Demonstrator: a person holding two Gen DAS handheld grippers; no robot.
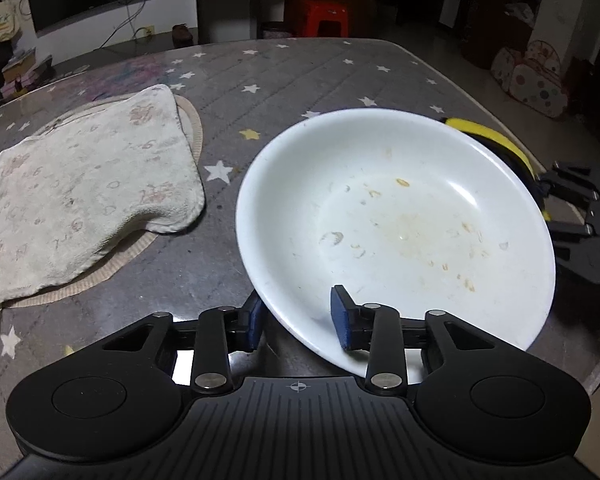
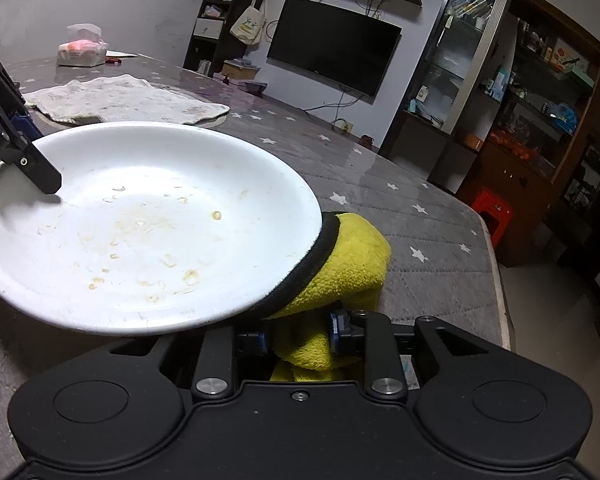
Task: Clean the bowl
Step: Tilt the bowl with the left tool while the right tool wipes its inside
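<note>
A white shallow bowl point(image 1: 396, 216) with yellowish food stains is held tilted above the table. My left gripper point(image 1: 298, 320) is shut on its near rim, one pad outside and one inside. The bowl also shows in the right wrist view point(image 2: 140, 220), with the left gripper point(image 2: 28, 160) at its far left rim. My right gripper point(image 2: 300, 336) is shut on a yellow cloth with black trim point(image 2: 348, 264), which sits beside and partly under the bowl's right rim. The cloth point(image 1: 496, 140) peeks out behind the bowl in the left wrist view, next to the right gripper point(image 1: 576, 216).
A folded pale towel point(image 1: 80, 192) lies on a round mat point(image 1: 188, 120) at the table's left. A tissue pack point(image 2: 82, 50) stands at the far end. The table edge point(image 2: 496, 276) runs close on the right, with a red stool point(image 2: 494, 212) beyond.
</note>
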